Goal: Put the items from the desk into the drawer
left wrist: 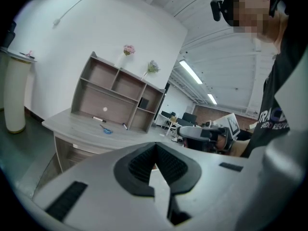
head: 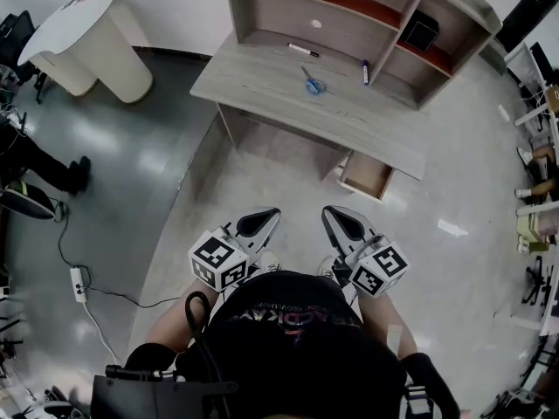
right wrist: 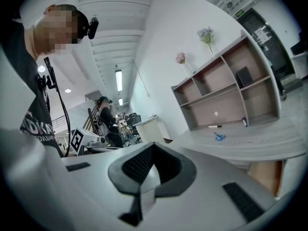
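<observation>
Bearing square markers (head: 216, 260), left gripper (head: 265, 219), right gripper (head: 335, 219) closed.

Glossy grey floor (head: 131, 164), white wall (head: 175, 7) behind. Against it, pale wood desk (head: 262, 85) with open shelf unit (head: 271, 16) on top. Left of it, white round table (head: 70, 20). Overhead, lit strip lights (left wrist: 191, 72). Power strip (head: 79, 282) on floor.

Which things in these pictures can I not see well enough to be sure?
The drawer: in the head view the desk top covers its back, so contents are unknown.
The blue item on the desk: too small in all views to name.
The dark box on the shelf: head view, too small to identify.
</observation>
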`<action>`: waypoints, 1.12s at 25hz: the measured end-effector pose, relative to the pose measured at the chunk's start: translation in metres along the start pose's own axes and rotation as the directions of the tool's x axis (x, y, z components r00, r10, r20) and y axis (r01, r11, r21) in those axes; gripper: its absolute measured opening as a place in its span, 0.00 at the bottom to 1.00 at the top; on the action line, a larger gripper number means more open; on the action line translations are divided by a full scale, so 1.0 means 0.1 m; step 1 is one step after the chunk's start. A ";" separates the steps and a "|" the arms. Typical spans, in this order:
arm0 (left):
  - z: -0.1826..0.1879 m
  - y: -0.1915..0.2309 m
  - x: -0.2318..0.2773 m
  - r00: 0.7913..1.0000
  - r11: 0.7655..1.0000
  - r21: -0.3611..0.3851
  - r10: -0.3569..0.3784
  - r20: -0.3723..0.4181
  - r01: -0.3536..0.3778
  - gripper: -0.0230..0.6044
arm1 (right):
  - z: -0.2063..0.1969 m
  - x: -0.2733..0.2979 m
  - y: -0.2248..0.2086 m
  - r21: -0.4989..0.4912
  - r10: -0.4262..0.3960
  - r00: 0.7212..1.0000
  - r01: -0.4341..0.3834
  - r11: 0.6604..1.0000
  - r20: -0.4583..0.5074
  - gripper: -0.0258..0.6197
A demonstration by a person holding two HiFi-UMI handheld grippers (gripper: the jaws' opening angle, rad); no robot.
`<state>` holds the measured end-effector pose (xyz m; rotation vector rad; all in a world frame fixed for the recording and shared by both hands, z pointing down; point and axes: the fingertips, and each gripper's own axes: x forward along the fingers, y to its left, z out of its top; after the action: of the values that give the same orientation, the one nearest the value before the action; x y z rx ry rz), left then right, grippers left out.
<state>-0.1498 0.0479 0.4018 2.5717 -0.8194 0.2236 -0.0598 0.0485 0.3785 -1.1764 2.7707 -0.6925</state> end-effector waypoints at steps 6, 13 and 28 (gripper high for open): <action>0.02 0.10 -0.10 1.000 1.000 0.004 0.000 0.013 0.000 0.05 | 0.01 0.09 0.05 -0.009 -0.024 1.000 0.025 1.000 0.008 0.07; 0.04 0.13 -0.10 1.000 1.000 -0.004 0.003 0.020 -0.003 0.05 | 0.08 0.15 -0.06 -0.012 -0.049 0.999 0.049 0.999 0.007 0.07; 0.32 0.54 0.43 0.994 0.994 -0.032 0.105 0.033 -0.104 0.05 | 0.54 0.80 -1.07 -0.066 -0.024 0.999 0.022 0.998 -0.027 0.07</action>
<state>-0.1458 -0.0279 0.4036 2.5139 -0.9642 0.1964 -0.0325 -0.0928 0.3849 -1.2211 2.8284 -0.6288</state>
